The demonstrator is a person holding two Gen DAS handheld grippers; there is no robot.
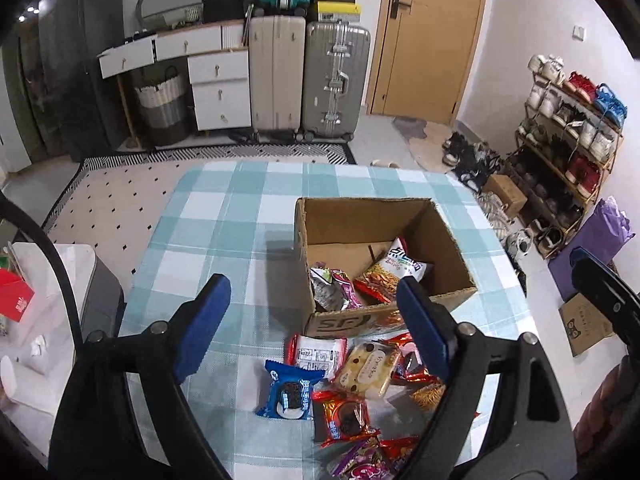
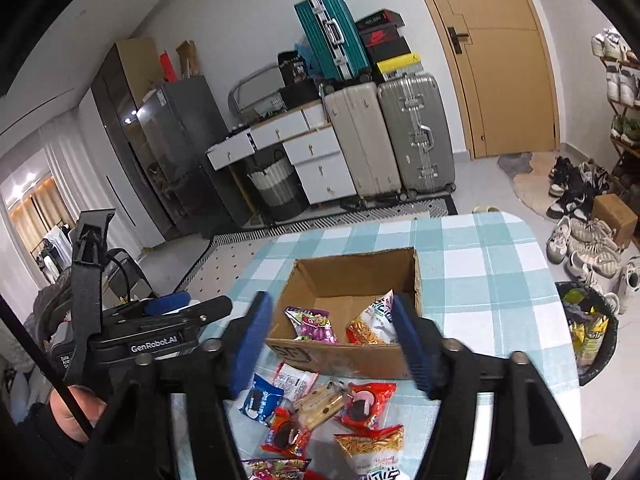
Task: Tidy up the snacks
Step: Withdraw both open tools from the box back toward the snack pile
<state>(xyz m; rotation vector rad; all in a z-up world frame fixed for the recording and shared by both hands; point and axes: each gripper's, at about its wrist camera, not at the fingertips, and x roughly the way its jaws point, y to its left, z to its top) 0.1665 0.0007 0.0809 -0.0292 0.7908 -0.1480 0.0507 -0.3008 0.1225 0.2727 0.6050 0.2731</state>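
Note:
An open cardboard box (image 1: 360, 220) (image 2: 352, 276) stands on the checked table. Inside it lie a purple candy packet (image 1: 344, 284) (image 2: 312, 322) and a red-and-white noodle snack bag (image 1: 396, 268) (image 2: 372, 320). In front of the box is a loose pile: a blue cookie packet (image 1: 290, 392) (image 2: 260, 398), a white packet (image 1: 320, 354), a cream cake packet (image 1: 368, 368) and red cookie packets (image 1: 344, 416) (image 2: 366, 404). My left gripper (image 1: 312, 292) hangs open above the box's near left corner, holding nothing. My right gripper (image 2: 331, 306) is open above the box's front wall, also holding nothing.
The blue-and-white checked tablecloth (image 1: 224, 208) (image 2: 480, 264) covers the table. A white cabinet (image 1: 44, 312) stands left of it, and a black bin (image 2: 588, 320) with wrappers right of it. Suitcases (image 1: 304, 80), drawers, a door and a shoe rack (image 1: 568, 132) line the far side.

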